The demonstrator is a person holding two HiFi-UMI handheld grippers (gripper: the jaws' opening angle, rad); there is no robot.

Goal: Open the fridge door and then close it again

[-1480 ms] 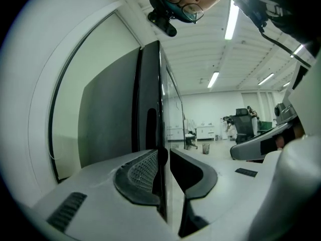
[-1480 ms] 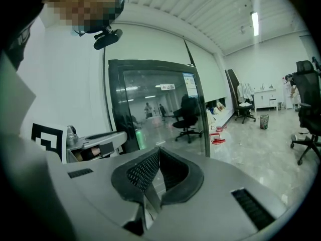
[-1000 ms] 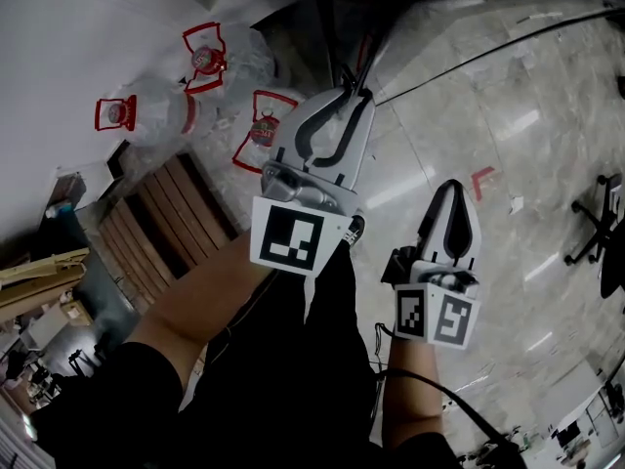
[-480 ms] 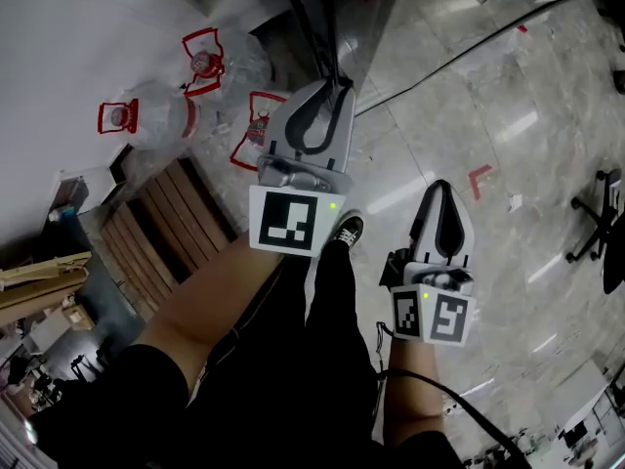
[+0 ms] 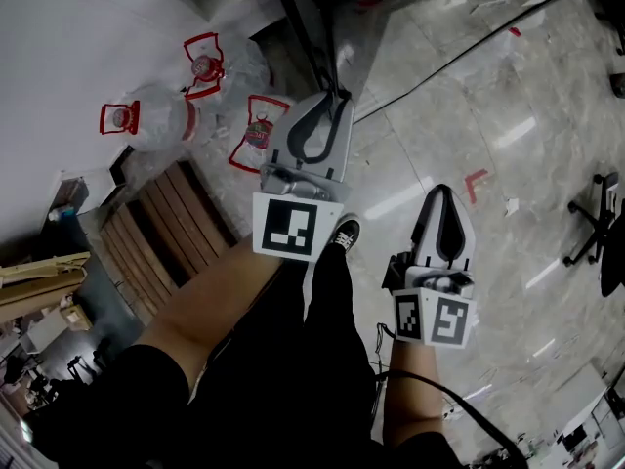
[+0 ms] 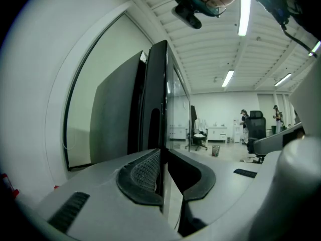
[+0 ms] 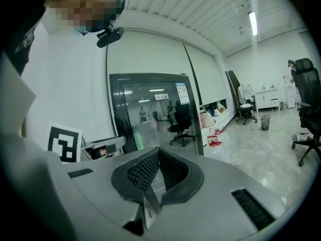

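Note:
The fridge door (image 5: 311,29) is black-framed glass and runs as a dark edge from the top of the head view down to my left gripper (image 5: 335,98). In the left gripper view the door's edge (image 6: 156,84) stands upright straight ahead and passes between the pads; the left gripper (image 6: 161,152) is shut on it. My right gripper (image 5: 441,191) hangs lower and to the right, over the floor, shut with nothing in it. The right gripper view shows the fridge's glass front (image 7: 150,109) ahead, beyond the shut right gripper (image 7: 159,150).
Clear water jugs with red handles (image 5: 156,115) lie on the floor left of the fridge, beside a wooden pallet (image 5: 161,223). A black cable (image 5: 488,52) crosses the marble floor. An office chair (image 5: 601,233) stands at the right edge. The person's shoe (image 5: 344,233) is below the left gripper.
The left gripper has shifted a little to the left along with the door edge. The right gripper has barely moved.

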